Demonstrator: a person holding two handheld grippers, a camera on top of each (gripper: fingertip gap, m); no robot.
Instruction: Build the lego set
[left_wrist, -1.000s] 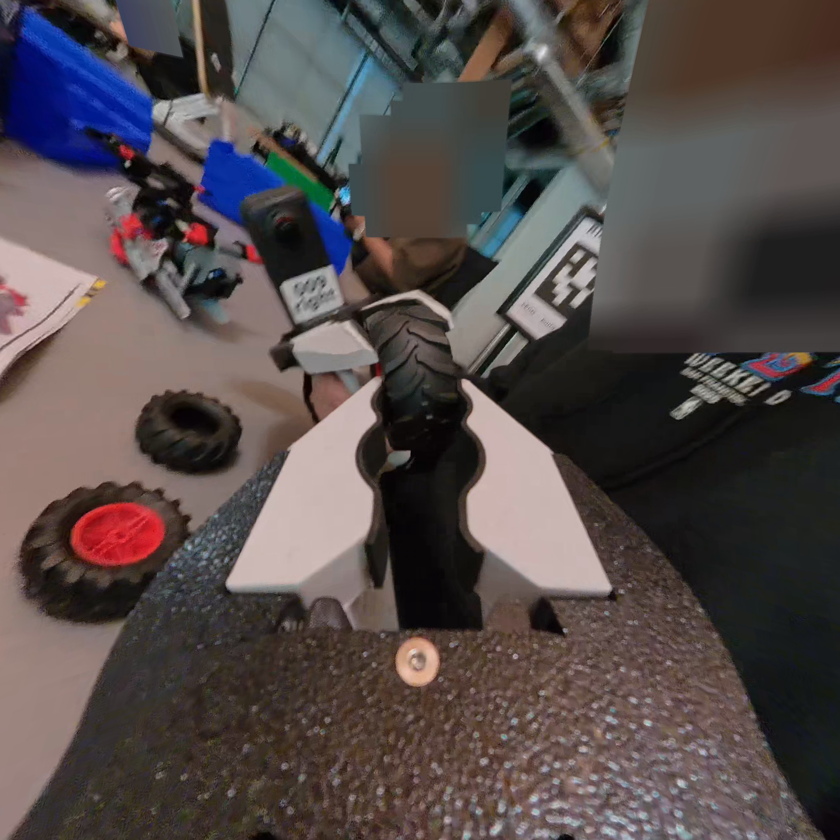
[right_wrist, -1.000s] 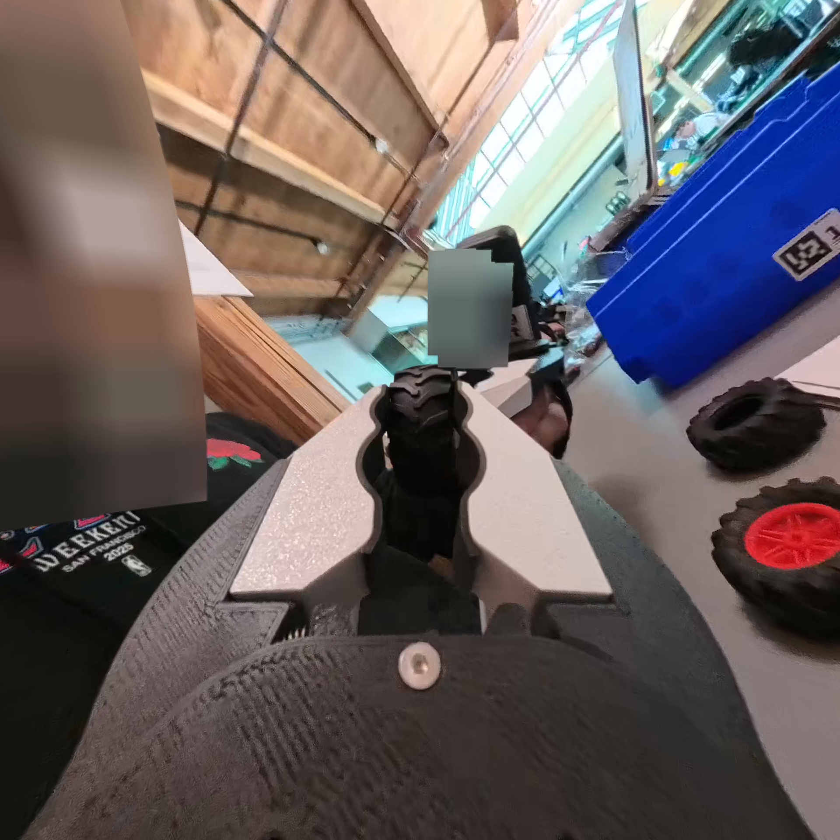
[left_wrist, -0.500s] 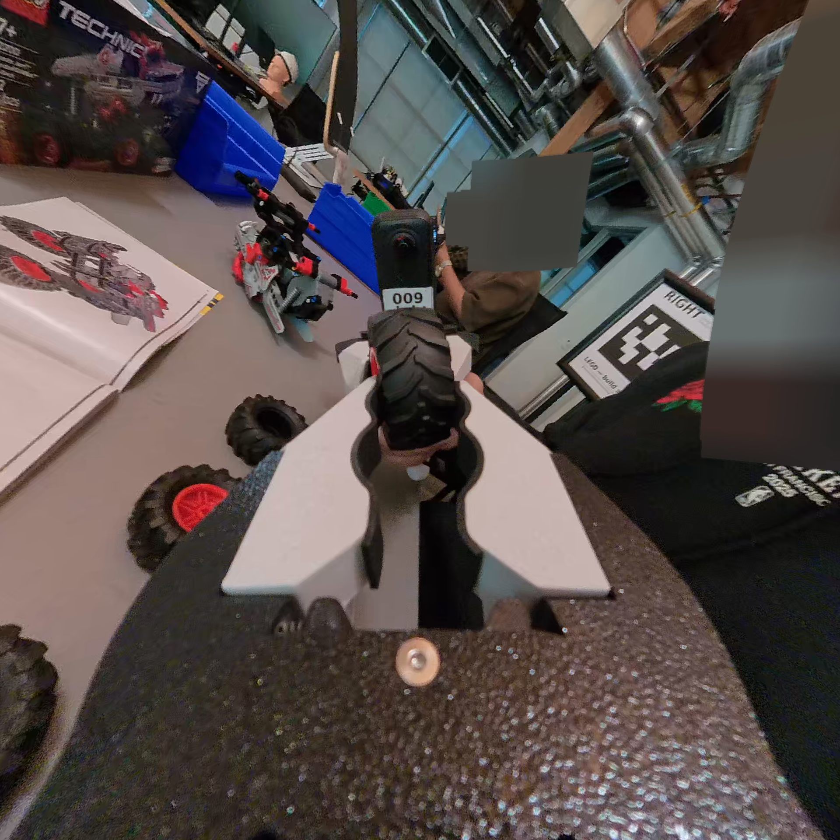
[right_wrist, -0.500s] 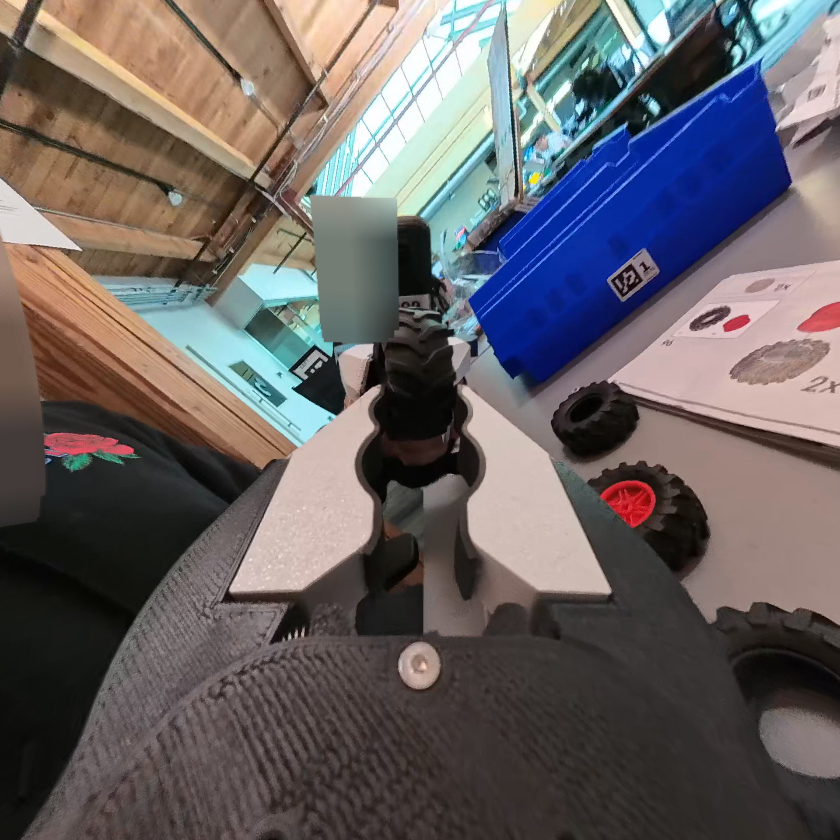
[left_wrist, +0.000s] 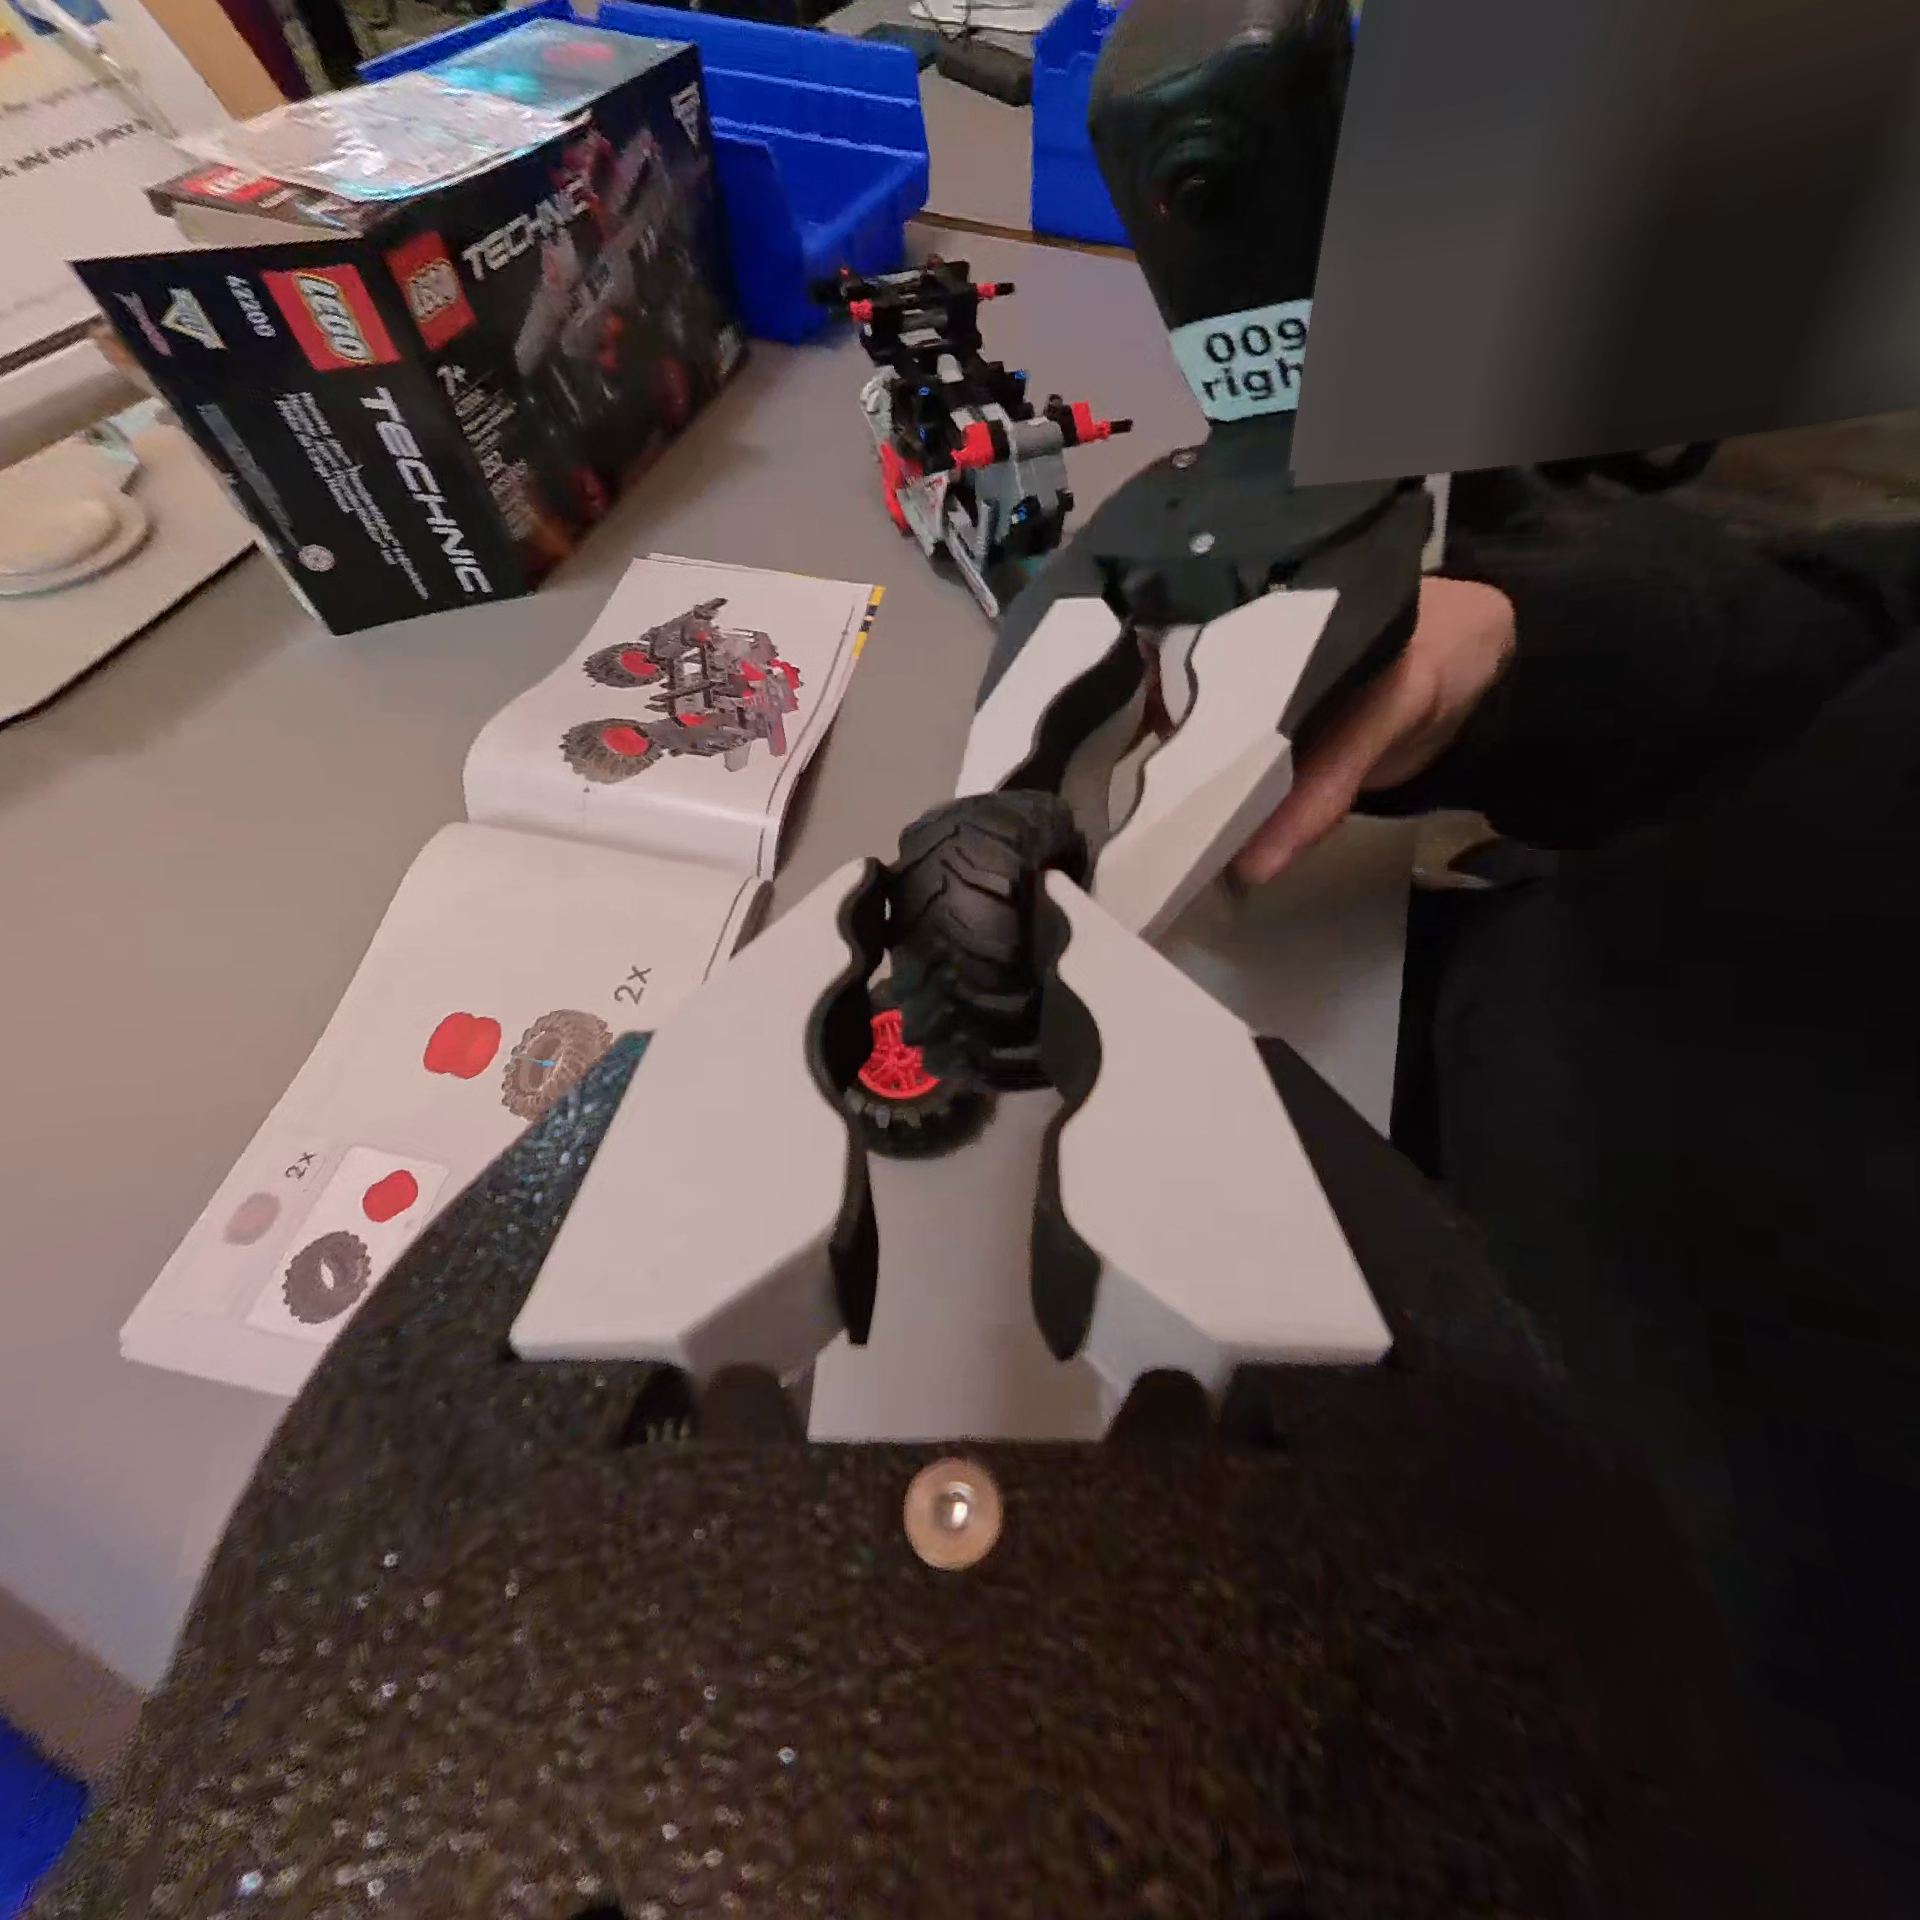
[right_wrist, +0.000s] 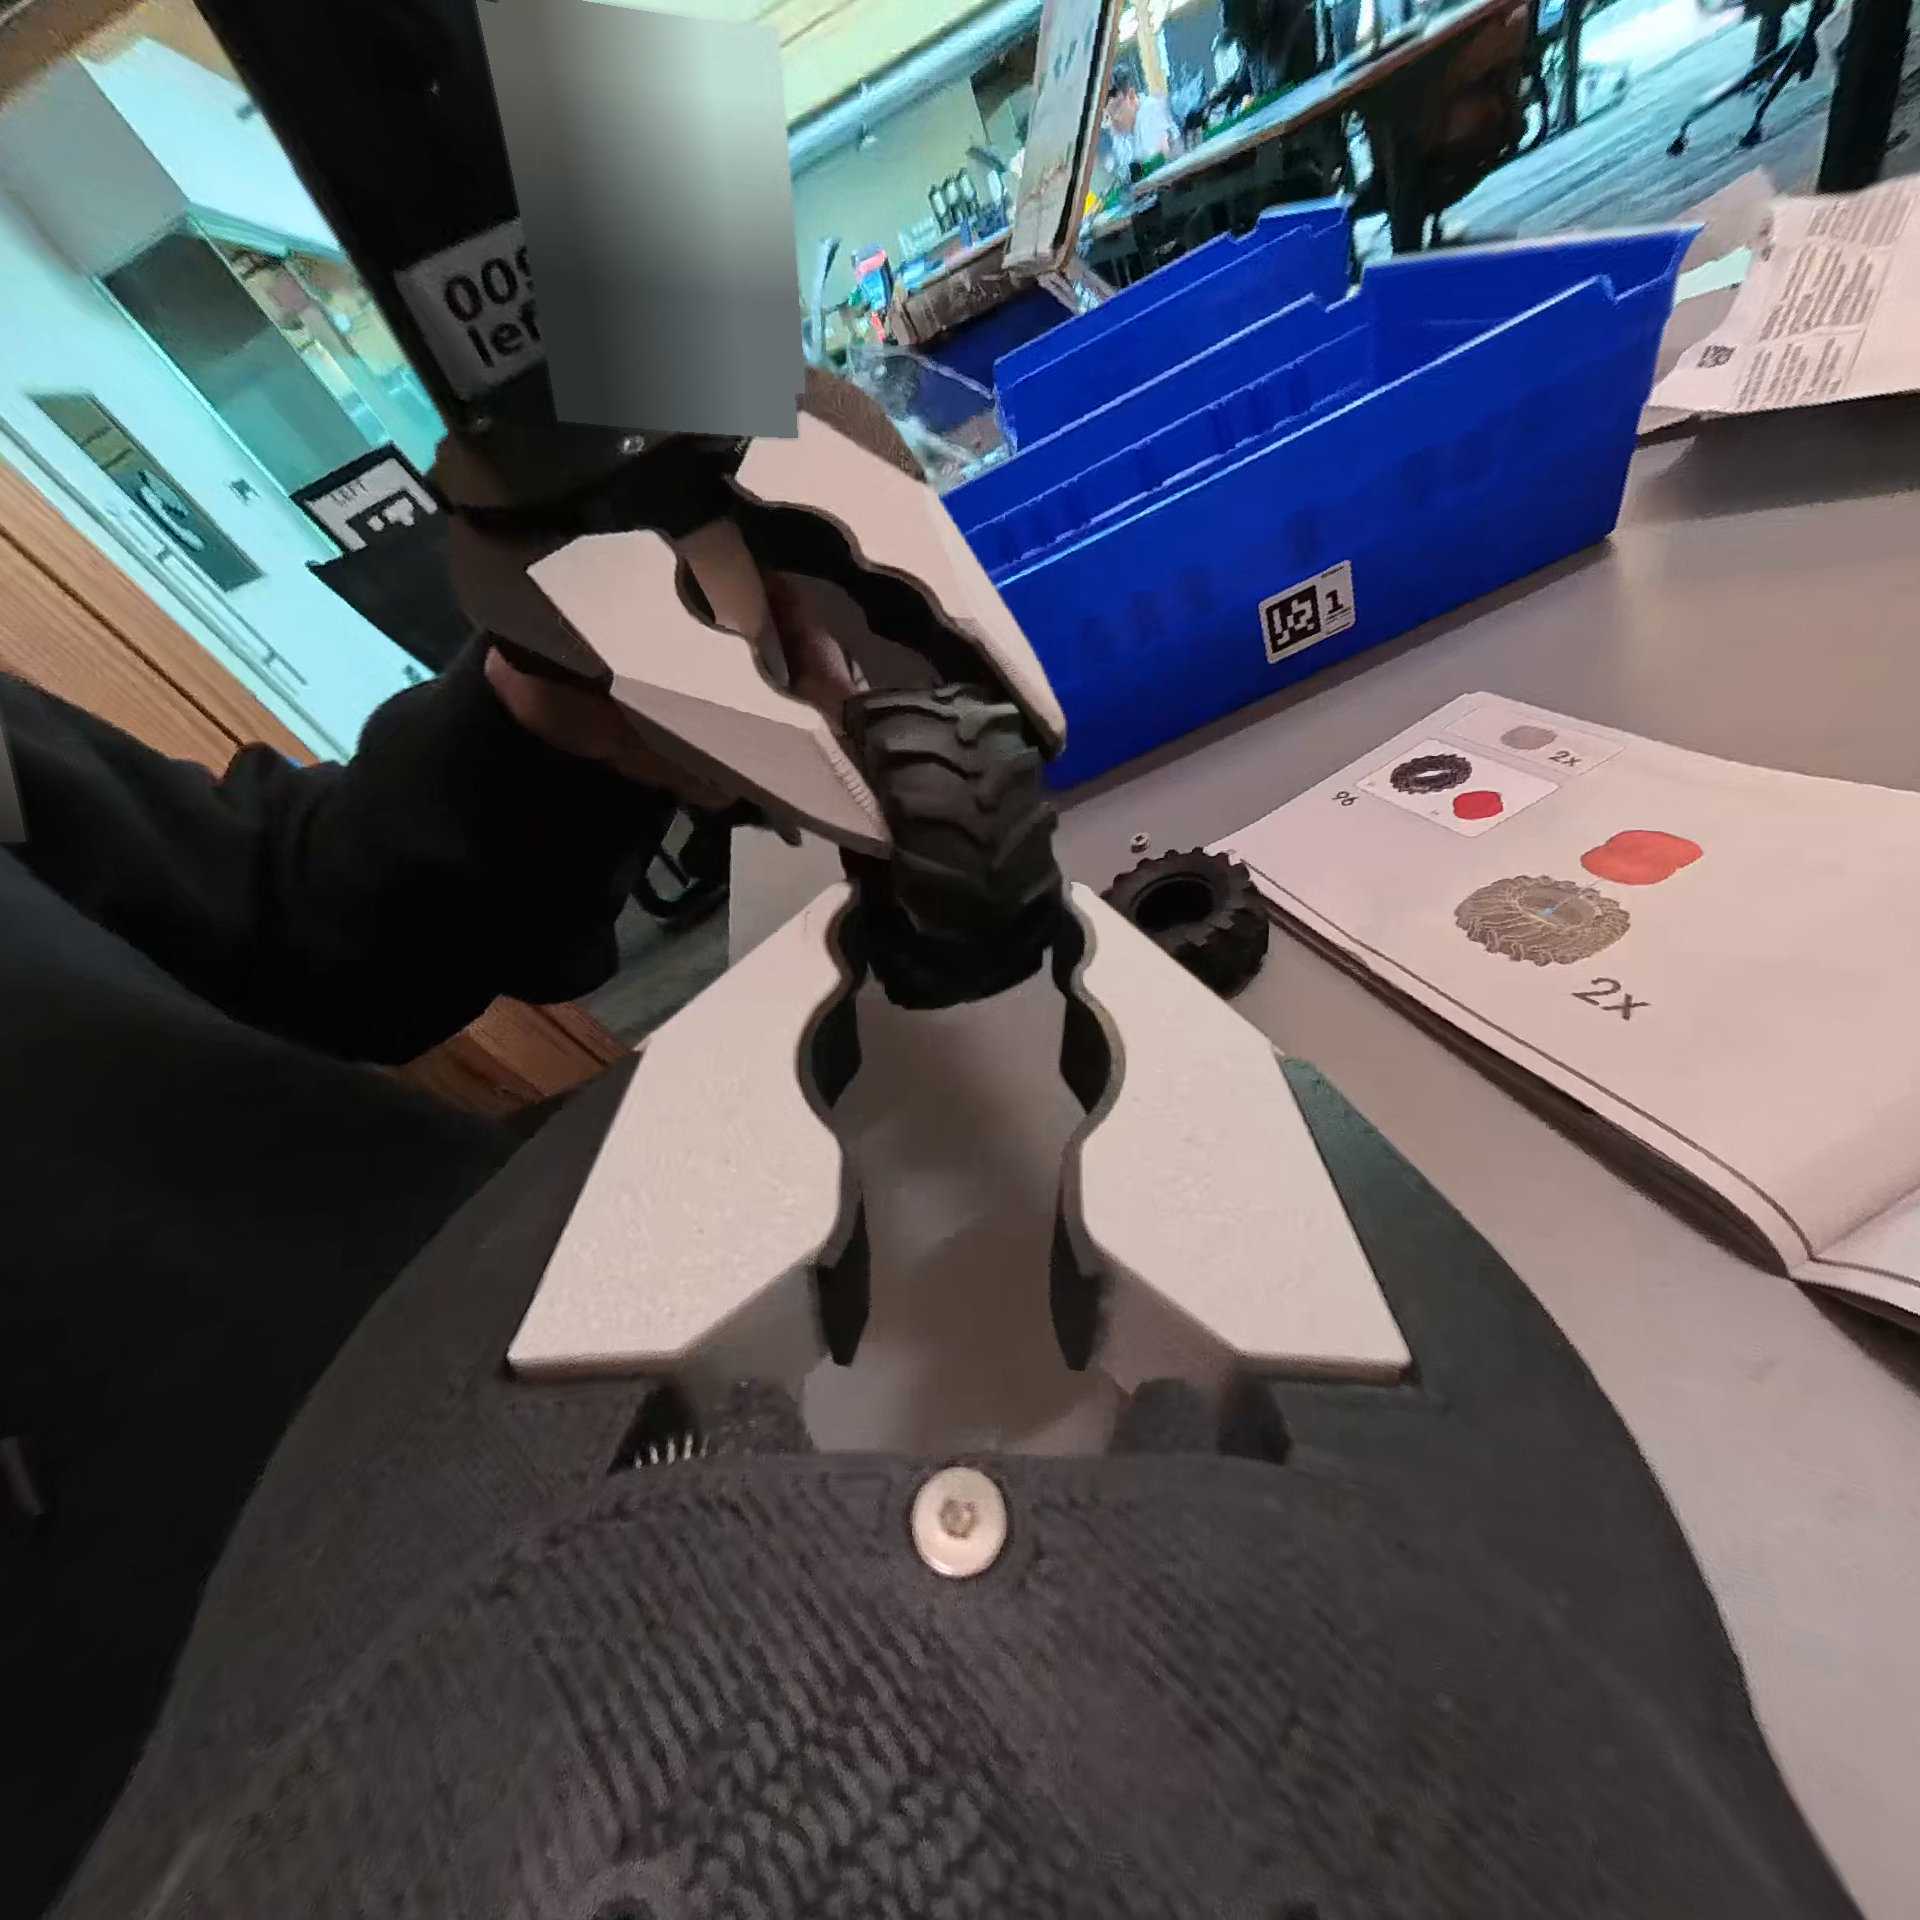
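Observation:
A black rubber tire (left_wrist: 971, 925) is held in the air between both grippers. My left gripper (left_wrist: 956, 899) is shut on its lower part. My right gripper (left_wrist: 1070, 847) comes in from the upper right, with the tire's top between its fingertips. In the right wrist view the tire (right_wrist: 961, 862) sits between my right gripper's (right_wrist: 956, 904) tips, and the left gripper (right_wrist: 966, 784) clamps it from the upper left. A wheel with a red hub (left_wrist: 899, 1070) shows through the left gripper's gap, lying on the table below.
An open instruction booklet (left_wrist: 468, 1039) lies on the grey table (left_wrist: 260, 831) to the left. Behind it stand the set's box (left_wrist: 416, 395), a partly built model (left_wrist: 966, 447) and blue bins (right_wrist: 1299, 499). A loose tire (right_wrist: 1190, 920) lies by the booklet (right_wrist: 1558, 935). My two grippers' fingertips are within a few centimetres of each other.
Both views have tipped down from the room and ceiling towards the table. The tire has stayed between both grippers, which now meet at an angle instead of head-on.

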